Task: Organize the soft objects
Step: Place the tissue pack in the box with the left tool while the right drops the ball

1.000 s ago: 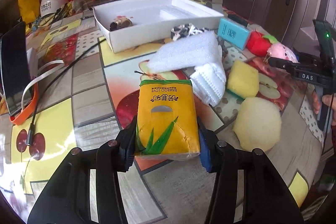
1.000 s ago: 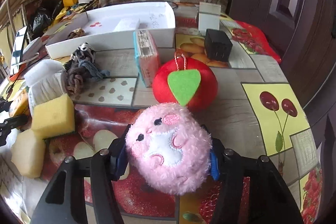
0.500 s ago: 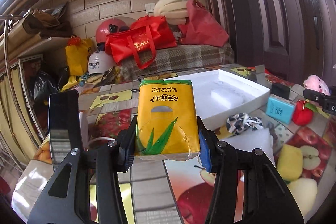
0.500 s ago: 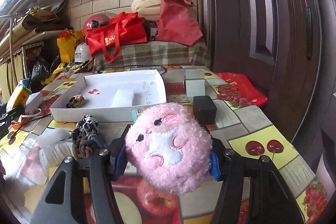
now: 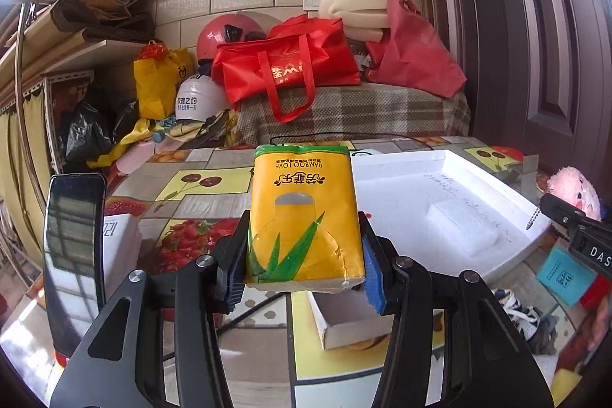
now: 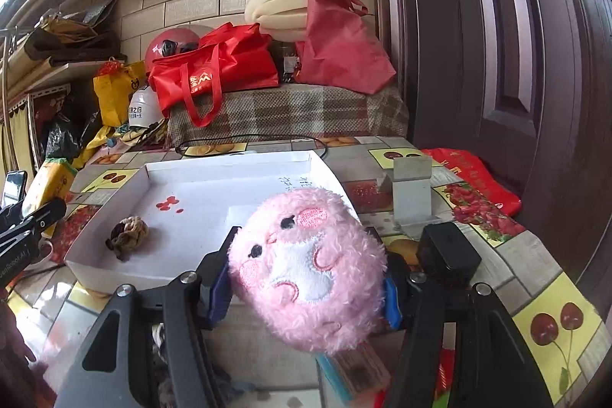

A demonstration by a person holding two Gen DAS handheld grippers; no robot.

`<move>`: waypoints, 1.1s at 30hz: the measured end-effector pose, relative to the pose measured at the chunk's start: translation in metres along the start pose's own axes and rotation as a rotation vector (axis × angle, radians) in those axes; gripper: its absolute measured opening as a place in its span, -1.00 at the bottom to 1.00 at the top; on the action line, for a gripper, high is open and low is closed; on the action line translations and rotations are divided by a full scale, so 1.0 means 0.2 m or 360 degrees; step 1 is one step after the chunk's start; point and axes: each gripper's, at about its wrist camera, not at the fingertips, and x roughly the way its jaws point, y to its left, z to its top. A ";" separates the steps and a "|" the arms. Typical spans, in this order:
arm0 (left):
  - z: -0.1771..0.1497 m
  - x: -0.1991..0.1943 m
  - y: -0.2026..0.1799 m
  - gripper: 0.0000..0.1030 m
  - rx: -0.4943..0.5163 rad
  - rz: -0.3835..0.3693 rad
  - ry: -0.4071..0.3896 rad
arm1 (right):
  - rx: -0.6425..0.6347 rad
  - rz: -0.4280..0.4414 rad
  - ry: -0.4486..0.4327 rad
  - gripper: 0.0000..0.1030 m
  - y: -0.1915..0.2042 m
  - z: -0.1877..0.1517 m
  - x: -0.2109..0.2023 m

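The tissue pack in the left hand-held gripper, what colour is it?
The tissue pack is yellow with green leaves and a green top edge, clearest in the left wrist view.

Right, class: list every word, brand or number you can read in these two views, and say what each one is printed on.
"BAMBOO LOVE", upside down: yellow plastic tissue pack clamped in the left gripper.
"DAS": black right gripper body, holding the pink plush toy.
"120": white box behind the upright black phone.
Unreadable: Chinese characters on the tissue pack, red tote bag, white helmet and teal box; handwriting inside the white cardboard tray.
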 end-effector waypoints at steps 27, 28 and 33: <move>0.10 0.26 -0.19 1.00 0.0070 0.0097 0.0003 | -0.0041 -0.0075 0.0070 1.00 0.15 0.15 0.39; 0.10 0.26 -0.18 1.00 0.0058 0.0103 -0.0003 | -0.0044 -0.0078 0.0053 1.00 0.15 0.15 0.39; 0.10 0.24 -0.14 1.00 -0.0007 0.0122 -0.0036 | -0.0035 -0.0080 -0.0035 1.00 0.14 0.15 0.34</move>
